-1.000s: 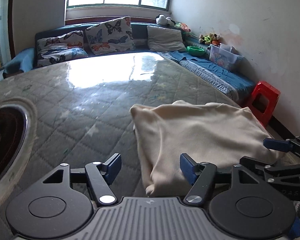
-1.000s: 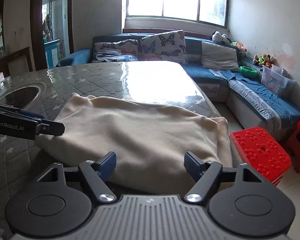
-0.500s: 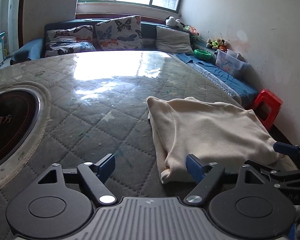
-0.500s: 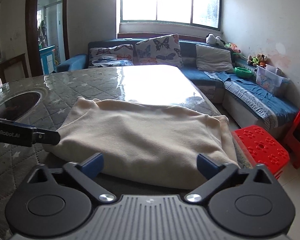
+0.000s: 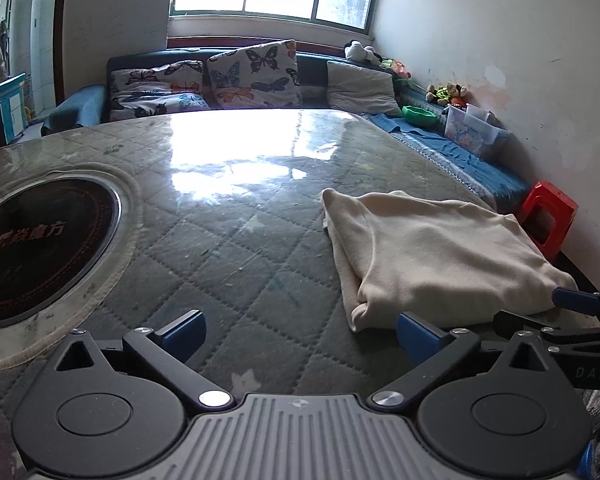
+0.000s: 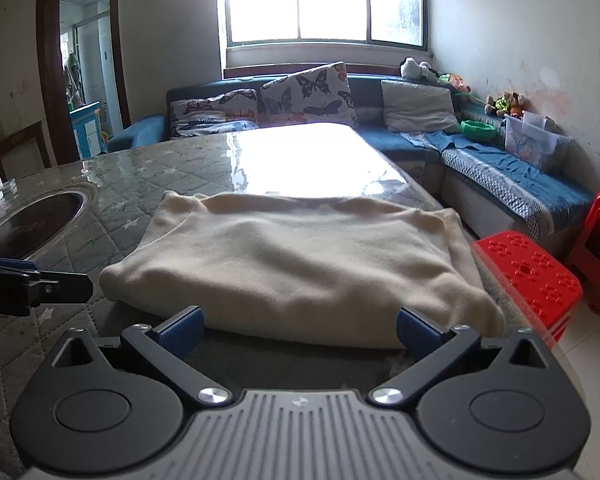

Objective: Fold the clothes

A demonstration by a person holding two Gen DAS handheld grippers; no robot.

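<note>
Looking along our own fingers first, we find the left gripper (image 5: 300, 330) with its jaws opening, nothing between the blue pads but the quilted cover of the table (image 5: 228, 240); the near left corner of the cream garment (image 5: 436, 256) lies just beside its right-hand finger, not touching so far as we can tell. Our right gripper (image 6: 298, 326) stands spread wide and empty too, its pads just short of the garment's near fold, with the cloth (image 6: 292, 256) lying across the gap ahead of them.

The garment sits in a thick, roughly rectangular bundle at the table's near right corner, close along the right edge, which the red stool (image 6: 528, 276) adjoins below. We judge that a fold has just been laid and let go, so the step in hand is the release. The bundle looks loosely stacked, its near edge rounded and puffy.

Next we would either take the short left edge with both grippers and carry it over toward the right for a further halving, or press the layers flat; either calls for pinching all layers together at the corners.

Farther left, a round inset cooktop (image 5: 36, 240) sits in the table. Beyond the far edge stands the blue sofa (image 6: 500, 168) with butterfly cushions (image 6: 308, 94) under the window.
</note>
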